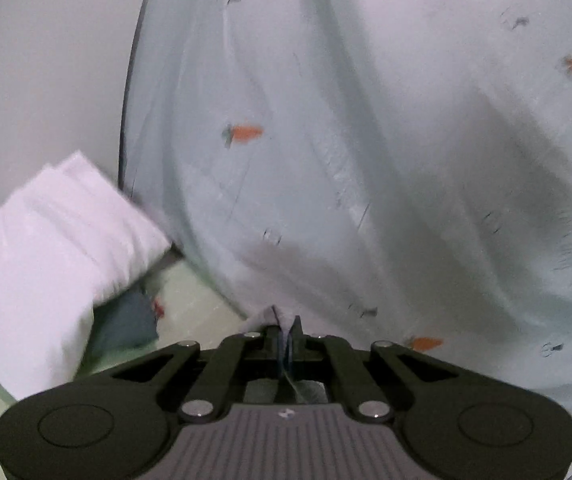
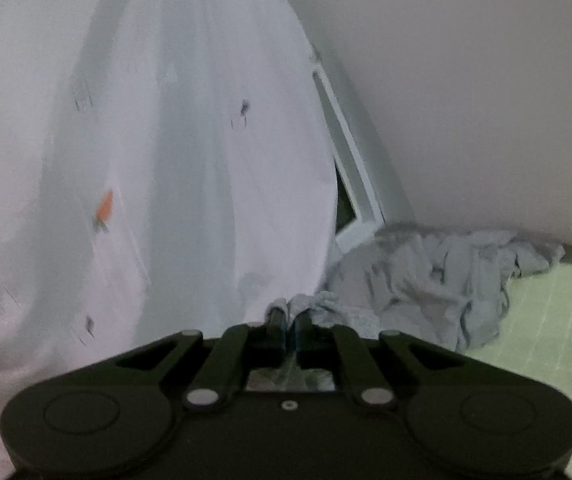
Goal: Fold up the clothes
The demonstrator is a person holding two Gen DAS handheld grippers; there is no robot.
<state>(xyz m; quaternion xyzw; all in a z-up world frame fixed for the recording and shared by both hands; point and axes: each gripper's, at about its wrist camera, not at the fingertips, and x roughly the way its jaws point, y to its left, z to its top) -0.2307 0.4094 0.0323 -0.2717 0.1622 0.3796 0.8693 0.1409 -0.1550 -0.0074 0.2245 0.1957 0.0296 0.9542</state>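
A pale blue-white garment (image 1: 366, 152) printed with small orange carrots hangs stretched in front of both cameras. My left gripper (image 1: 286, 326) is shut on a pinched edge of it, which bunches between the black fingers. In the right wrist view the same carrot garment (image 2: 174, 152) drapes down at left and centre, and my right gripper (image 2: 290, 314) is shut on another gathered bit of its edge. The cloth is lifted off the surface and hides most of what lies behind it.
A white folded stack (image 1: 46, 248) lies at left, with a dark teal cloth (image 1: 126, 324) under it. A crumpled grey-blue garment (image 2: 438, 280) lies on the green gridded mat (image 2: 546, 340). A white frame (image 2: 350, 160) leans against the plain wall (image 2: 486, 100).
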